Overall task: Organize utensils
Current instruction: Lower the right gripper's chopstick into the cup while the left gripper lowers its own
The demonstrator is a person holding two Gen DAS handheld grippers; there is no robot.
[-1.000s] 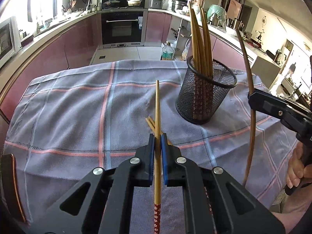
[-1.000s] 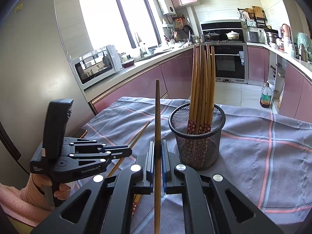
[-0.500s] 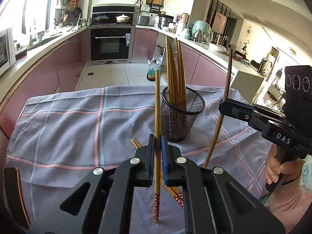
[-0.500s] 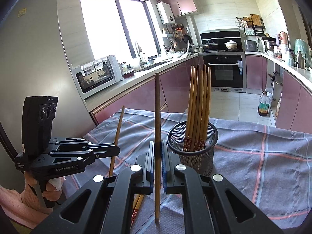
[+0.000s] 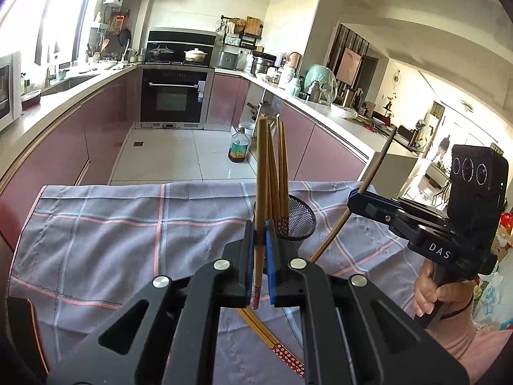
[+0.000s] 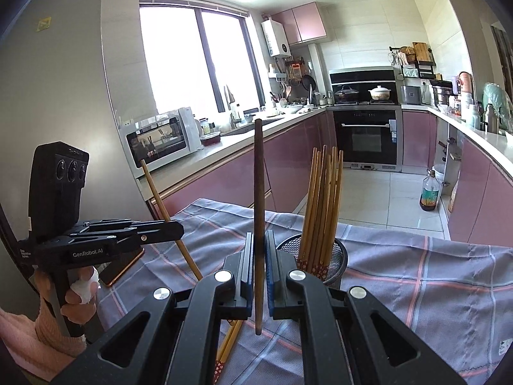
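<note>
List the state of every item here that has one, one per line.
Left tongs: shut on a light chopstick, held upright above the cloth.
Right tongs: shut on a dark chopstick, upright, clear of the cloth.
Mesh holder: upright, with a bundle of chopsticks standing in it.
Loose chopsticks: lying flat on the cloth.
Oven: door closed.
</note>
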